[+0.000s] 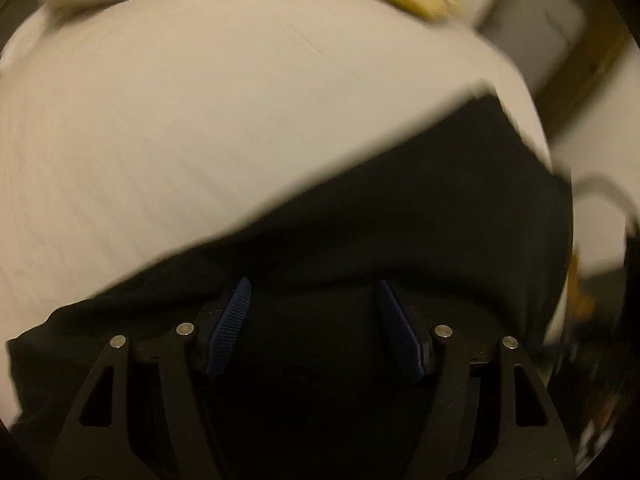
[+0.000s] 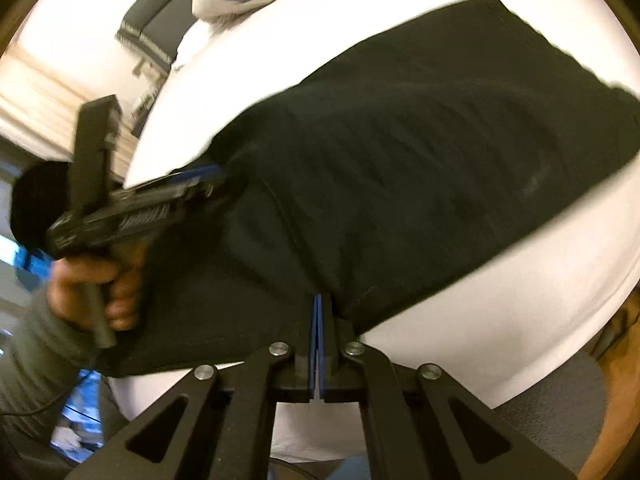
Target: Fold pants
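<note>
Right wrist view: black pants [image 2: 400, 168] spread on white bed [image 2: 520, 300]. Right gripper [image 2: 318, 312] pinches pants' near edge. Left gripper [image 1: 314, 300], jaws spread, over pants. Fold seemingly partway done; more folds likely remain.

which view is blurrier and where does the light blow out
Left wrist view: motion-smeared throughout, the edge of the black fabric pants against the white bed sheet is soft, light dim and warm, no clipping. Right wrist view: sharper at the shut right gripper, but the left gripper and the hand holding it streak; the sheet blows out at upper left and right; both bow from fisheye.
</note>
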Motion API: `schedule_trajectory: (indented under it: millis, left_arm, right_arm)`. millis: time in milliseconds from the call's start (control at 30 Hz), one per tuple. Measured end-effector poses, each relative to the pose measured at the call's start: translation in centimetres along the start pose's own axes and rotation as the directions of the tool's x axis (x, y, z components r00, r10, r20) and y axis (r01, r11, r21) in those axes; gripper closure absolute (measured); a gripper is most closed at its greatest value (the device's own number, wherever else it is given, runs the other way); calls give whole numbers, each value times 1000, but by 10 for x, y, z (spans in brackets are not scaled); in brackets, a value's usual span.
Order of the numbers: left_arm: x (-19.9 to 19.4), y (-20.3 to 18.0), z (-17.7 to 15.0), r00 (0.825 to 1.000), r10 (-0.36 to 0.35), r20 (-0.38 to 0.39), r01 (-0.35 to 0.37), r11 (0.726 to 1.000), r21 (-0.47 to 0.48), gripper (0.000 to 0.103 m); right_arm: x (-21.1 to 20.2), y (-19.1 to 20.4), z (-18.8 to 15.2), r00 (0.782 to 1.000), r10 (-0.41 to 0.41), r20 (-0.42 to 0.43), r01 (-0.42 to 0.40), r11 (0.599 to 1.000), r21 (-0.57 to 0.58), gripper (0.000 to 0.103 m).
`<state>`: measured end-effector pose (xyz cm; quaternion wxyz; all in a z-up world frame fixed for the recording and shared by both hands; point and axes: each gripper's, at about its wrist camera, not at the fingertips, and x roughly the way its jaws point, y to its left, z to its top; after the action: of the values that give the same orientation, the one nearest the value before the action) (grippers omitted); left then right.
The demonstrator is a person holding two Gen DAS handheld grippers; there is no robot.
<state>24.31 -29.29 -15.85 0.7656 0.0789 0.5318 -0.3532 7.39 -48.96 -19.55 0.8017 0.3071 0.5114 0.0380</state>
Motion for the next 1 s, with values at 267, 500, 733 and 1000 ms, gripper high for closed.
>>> schedule_trajectory:
  millis: [267, 500, 733, 1000]
  left_arm:
    - [-27, 14, 35, 978, 192, 80, -187, 980, -64, 40]
    - [-2, -7, 5, 992, 124, -1, -124, 992, -36, 39]
    - [2, -20, -16, 990, 140, 14, -140, 990, 1, 38]
    - [3, -30, -25, 989, 143, 30, -142, 990, -21, 38]
  right_arm:
    - [-39, 7, 25, 991, 82, 106, -84, 996, 19, 81]
    - [32, 11, 67, 979, 202, -20, -201, 979, 44, 81]
    - [-2, -83, 89, 990, 64, 129, -88, 979, 183, 103]
    - [-92, -180, 61, 935, -126, 332, -20, 915, 403, 103]
